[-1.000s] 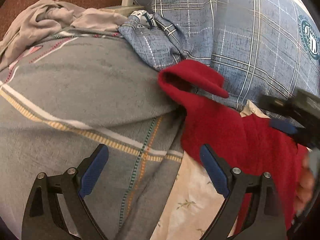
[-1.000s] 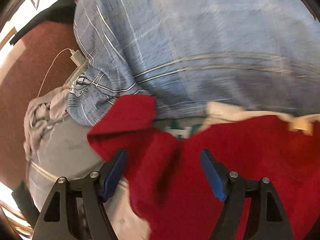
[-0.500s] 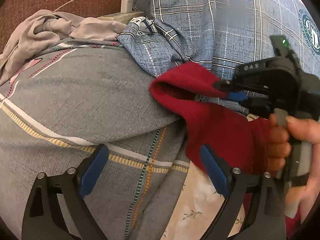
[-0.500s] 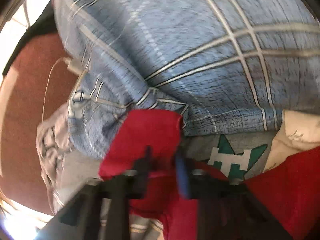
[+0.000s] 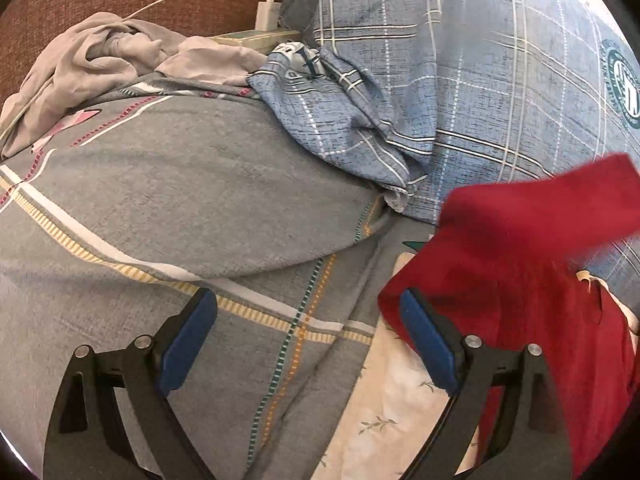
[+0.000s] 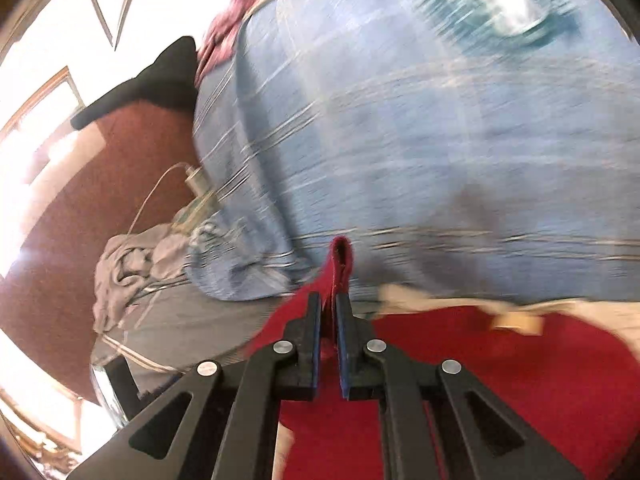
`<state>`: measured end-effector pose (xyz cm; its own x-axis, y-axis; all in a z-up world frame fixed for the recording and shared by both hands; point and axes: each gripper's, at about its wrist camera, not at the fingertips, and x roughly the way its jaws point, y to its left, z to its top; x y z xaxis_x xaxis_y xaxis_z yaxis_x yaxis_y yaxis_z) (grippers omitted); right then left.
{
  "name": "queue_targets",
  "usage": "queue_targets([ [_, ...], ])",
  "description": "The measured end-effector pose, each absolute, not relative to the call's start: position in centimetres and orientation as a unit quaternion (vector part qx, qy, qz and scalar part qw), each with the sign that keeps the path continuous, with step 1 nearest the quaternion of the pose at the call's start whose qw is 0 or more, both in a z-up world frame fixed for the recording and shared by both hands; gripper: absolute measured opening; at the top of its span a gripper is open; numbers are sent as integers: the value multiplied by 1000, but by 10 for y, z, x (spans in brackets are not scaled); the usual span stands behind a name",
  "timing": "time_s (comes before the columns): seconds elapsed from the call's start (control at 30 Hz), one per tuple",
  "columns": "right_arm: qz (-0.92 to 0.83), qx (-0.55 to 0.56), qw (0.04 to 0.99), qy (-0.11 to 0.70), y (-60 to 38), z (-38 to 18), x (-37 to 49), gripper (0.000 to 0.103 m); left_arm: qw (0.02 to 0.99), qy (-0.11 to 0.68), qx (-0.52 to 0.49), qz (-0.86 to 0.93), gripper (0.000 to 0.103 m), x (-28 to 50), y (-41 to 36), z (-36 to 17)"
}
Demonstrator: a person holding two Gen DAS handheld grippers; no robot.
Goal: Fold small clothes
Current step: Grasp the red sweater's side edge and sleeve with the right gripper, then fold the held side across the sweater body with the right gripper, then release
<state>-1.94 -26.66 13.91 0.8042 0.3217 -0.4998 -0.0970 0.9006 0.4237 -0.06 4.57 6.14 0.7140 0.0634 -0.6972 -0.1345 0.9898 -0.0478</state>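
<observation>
Red garment [image 5: 532,280]: on bed, at 3 o'clock in left wrist view, over floral sheet [image 5: 392,420], beside grey quilt [image 5: 180,200] and blue plaid pillow [image 5: 480,80].
Handling, judged: soft, fleecy, light, limp; droops from any pinch; best taken at a hem or corner.
Right gripper [image 6: 329,308]: jaws just closed, clenched on an upstanding fold of the garment.
Left gripper [image 5: 308,340]: released, empty, above quilt.

text: none legible | blue checked cover [image 5: 500,92] emblem [image 5: 622,82]: unreadable
</observation>
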Motion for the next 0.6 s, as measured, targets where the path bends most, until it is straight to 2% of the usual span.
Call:
queue_targets([
  [0.13,54,191,938,284,-321,140,-61,6,930,365,-26,38,93,-9,31,64],
  [0.27,-7,192,931,310,-363,115,-86,6,932,362,-4,21,93,-14,14,61],
  [0.3,-21,190,926,327,-370,102,-87,13,931,364,3,20,93,-14,10,59],
  [0.37,-19,210,910,358,-374,78,-84,16,928,371,8,19,93,-12,7,56],
  [0.43,-7,232,900,370,-371,63,-77,38,927,374,7,18,93,-11,6,54],
  [0.5,15,235,898,372,-353,50,-62,50,927,374,11,21,93,-10,5,53],
  [0.57,35,231,893,384,-333,41,-44,51,926,376,10,23,93,-8,7,52],
  [0.6,43,228,889,394,-323,35,-32,57,926,377,7,24,93,-7,8,52],
])
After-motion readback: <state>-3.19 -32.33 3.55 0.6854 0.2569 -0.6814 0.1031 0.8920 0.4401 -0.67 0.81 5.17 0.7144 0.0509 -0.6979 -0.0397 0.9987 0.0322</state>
